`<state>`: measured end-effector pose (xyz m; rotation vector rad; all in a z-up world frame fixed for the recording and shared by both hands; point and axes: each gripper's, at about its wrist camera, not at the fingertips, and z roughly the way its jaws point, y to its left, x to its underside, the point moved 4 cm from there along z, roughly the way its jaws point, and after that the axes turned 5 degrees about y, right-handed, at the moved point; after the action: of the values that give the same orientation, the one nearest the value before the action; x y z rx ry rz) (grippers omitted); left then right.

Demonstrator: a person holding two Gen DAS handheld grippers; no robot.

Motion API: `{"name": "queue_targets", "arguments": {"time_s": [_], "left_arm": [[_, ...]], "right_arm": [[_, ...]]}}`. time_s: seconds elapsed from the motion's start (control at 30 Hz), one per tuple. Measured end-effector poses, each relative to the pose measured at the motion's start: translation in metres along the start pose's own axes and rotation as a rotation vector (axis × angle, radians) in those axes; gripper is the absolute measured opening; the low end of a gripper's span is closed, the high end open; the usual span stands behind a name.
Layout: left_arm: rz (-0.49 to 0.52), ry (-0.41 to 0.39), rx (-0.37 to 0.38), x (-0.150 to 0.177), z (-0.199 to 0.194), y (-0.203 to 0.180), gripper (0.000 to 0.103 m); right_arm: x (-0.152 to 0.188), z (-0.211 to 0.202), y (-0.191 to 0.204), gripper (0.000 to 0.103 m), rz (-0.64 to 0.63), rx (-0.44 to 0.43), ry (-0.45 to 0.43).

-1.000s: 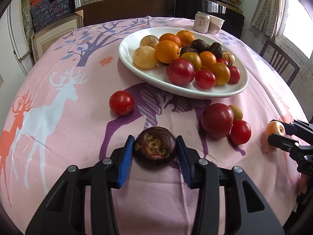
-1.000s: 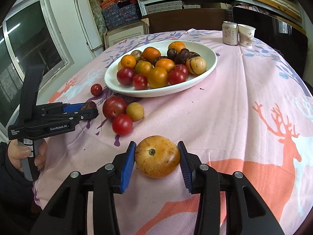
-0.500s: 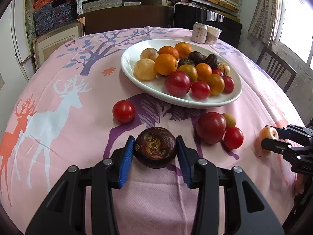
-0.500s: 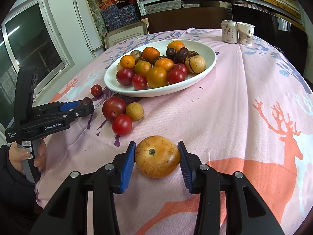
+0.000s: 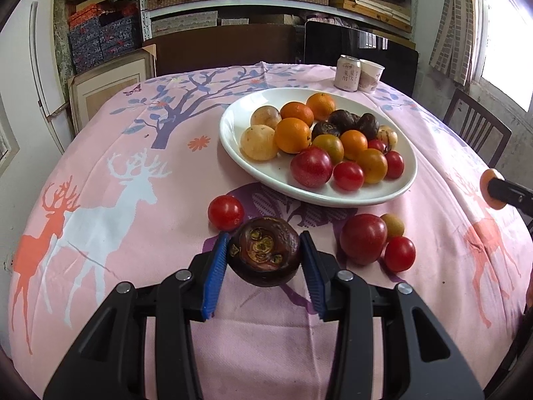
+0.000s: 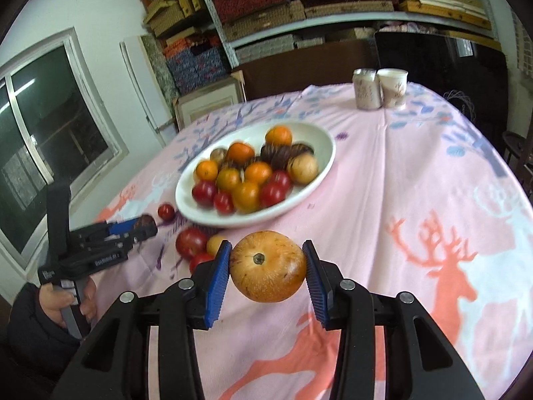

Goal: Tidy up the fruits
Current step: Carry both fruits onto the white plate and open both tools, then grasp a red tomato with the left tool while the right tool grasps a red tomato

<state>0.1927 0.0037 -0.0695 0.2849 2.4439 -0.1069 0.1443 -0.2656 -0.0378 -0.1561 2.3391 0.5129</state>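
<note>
Two claws, each loaded. The left claw is clamped on a dark mangosteen; the right claw is clamped on a yellow-orange round fruit, both clear of the bench. The white plate lies ahead and slightly right of the left claw, ahead and slightly left of the right. The left appears nearer. Lettering on the left claw body and the can is illegible.

My table wears a pink cloth printed with deer and a tree. On it rest a white plate of fruit, a can touching a paper cup, one lone tomato, and three fruits clustered near the plate.
</note>
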Motion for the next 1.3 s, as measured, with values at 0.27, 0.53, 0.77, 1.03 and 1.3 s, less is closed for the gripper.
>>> {"name": "queue_targets", "arguments": {"time_s": [0.27, 0.53, 0.77, 1.03, 1.3], "left_arm": [[0.047, -0.044, 0.027, -0.073, -0.009, -0.014, 0.042], [0.010, 0.020, 0.052, -0.126, 0.047, -0.031, 0.042], [-0.046, -0.026, 0.028, -0.132, 0.056, -0.018, 0.075], [-0.102, -0.056, 0.015, -0.068, 0.027, 0.032, 0.087], [-0.079, 0.087, -0.017, -0.019, 0.045, 0.047, 0.087]], "right_arm": [[-0.067, 0.000, -0.008, 0.044, -0.003, 0.004, -0.057], [-0.118, 0.077, 0.013, 0.044, -0.043, -0.004, -0.008], [-0.125, 0.106, 0.015, 0.065, -0.055, -0.012, -0.032], [-0.073, 0.075, 0.016, 0.085, -0.140, 0.084, -0.073], [-0.034, 0.061, 0.018, 0.087, -0.161, 0.055, -0.025]]}}
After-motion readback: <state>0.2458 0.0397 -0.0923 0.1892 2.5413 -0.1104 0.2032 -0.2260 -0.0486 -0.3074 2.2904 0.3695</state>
